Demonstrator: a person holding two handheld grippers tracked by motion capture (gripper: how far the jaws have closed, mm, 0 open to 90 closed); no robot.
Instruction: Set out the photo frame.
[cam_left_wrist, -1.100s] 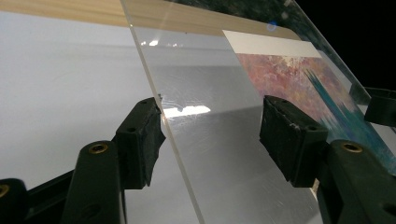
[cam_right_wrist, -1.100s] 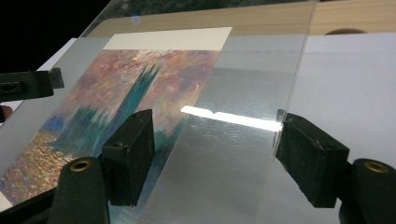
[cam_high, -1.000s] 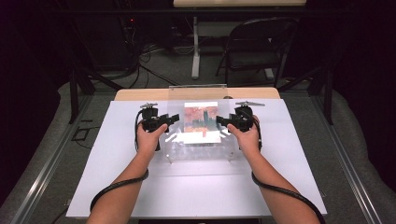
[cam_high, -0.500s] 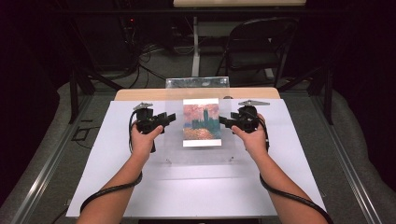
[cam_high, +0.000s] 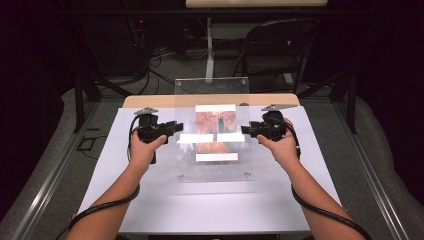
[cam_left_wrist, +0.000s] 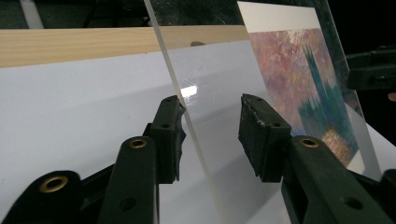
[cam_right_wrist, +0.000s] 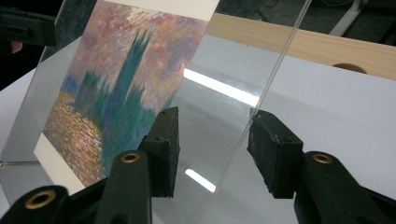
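One clear, glossy acrylic sheet (cam_high: 212, 130) with a rectangular painted print (cam_high: 215, 131) of pinks, oranges and blue-green is seen raised at a tilt above the middle of the flat white table cover (cam_high: 150, 200). Its left edge is straddled by the black left gripper (cam_high: 176, 127), whose jaws stand apart, one pad touching the edge. Its right edge lies between the parted jaws of the black right gripper (cam_high: 244, 130). A light wooden strip (cam_high: 150, 101) is visible along the far side.

Clear panel (cam_high: 212, 131) on table (cam_high: 150, 210), between tongs
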